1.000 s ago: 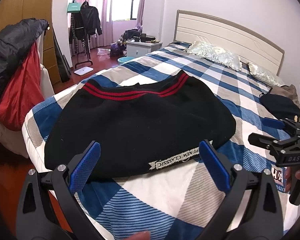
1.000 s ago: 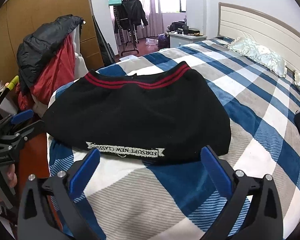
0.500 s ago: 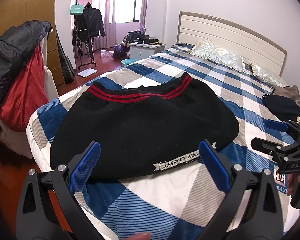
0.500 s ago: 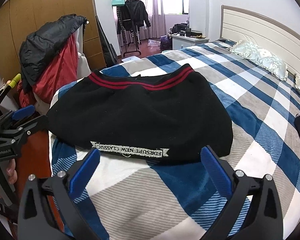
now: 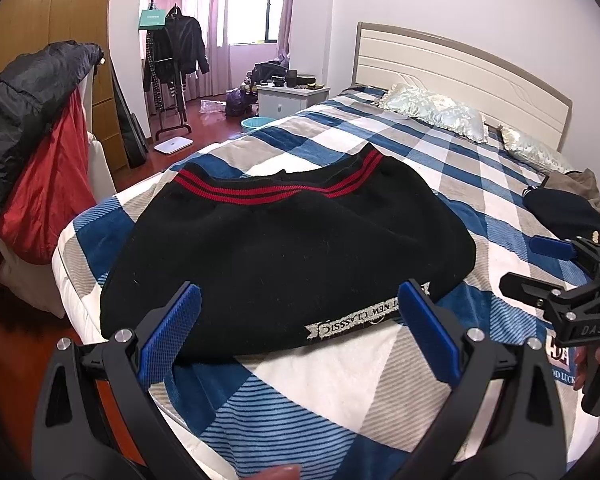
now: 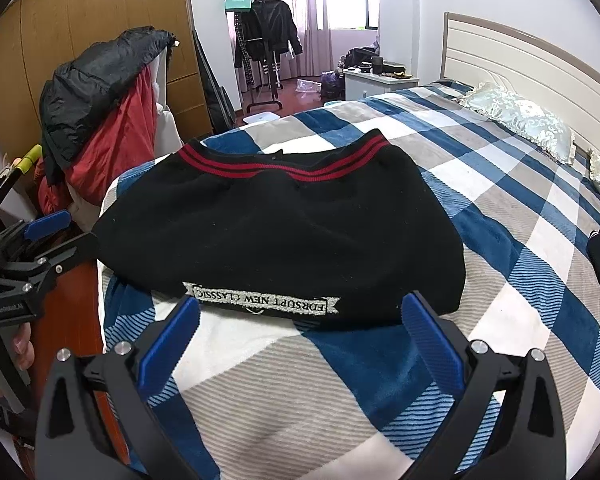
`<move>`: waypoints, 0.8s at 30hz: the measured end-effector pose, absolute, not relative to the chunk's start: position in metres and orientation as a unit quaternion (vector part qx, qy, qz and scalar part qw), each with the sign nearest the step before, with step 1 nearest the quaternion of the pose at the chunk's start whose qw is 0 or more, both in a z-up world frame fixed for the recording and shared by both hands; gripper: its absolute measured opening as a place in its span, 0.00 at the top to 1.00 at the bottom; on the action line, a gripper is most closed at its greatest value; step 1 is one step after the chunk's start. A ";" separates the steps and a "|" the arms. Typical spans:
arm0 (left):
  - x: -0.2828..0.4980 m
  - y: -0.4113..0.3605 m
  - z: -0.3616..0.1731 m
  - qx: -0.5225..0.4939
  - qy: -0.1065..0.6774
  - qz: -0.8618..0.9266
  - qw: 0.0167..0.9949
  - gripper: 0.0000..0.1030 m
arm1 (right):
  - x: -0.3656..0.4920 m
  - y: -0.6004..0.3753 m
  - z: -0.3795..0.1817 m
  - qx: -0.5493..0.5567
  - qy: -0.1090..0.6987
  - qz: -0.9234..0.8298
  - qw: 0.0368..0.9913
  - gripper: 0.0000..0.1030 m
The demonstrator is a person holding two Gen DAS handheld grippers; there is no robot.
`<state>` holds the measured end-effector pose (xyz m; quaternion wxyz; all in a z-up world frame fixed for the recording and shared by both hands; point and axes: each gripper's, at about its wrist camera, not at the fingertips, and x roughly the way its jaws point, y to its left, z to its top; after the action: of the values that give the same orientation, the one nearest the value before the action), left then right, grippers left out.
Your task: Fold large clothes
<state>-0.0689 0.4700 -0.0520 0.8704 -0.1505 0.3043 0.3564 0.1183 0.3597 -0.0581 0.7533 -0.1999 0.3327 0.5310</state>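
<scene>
Lying folded on the bed (image 5: 340,380), black sweater (image 5: 284,256), untouched.

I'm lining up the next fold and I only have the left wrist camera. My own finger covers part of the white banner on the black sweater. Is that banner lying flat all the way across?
Observer: Yes. In the right wrist view the whole banner lies flat along the near edge of the black sweater, reading EDRSUPT NEW CLASSIC upside down.
Operator: Where is my left gripper?
Observer: The left gripper is open at the left edge of the bed, beside the sweater's left corner.
Operator: And the right gripper?
Observer: The right gripper is open wide, with nothing between its fingers.
</scene>
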 end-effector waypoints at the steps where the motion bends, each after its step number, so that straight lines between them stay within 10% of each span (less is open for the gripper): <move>1: -0.069 0.470 -0.052 -0.152 0.305 0.355 0.870 0.06 | 0.118 0.359 -0.058 -0.200 0.332 0.531 0.753 0.04; 24: -0.066 0.473 -0.056 -0.159 0.307 0.350 0.870 0.06 | 0.116 0.350 -0.060 -0.194 0.337 0.531 0.753 0.04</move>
<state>-0.0661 0.4727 -0.0563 0.8705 -0.1594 0.3072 0.3501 0.1161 0.3498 -0.0600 0.7528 -0.1939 0.3372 0.5311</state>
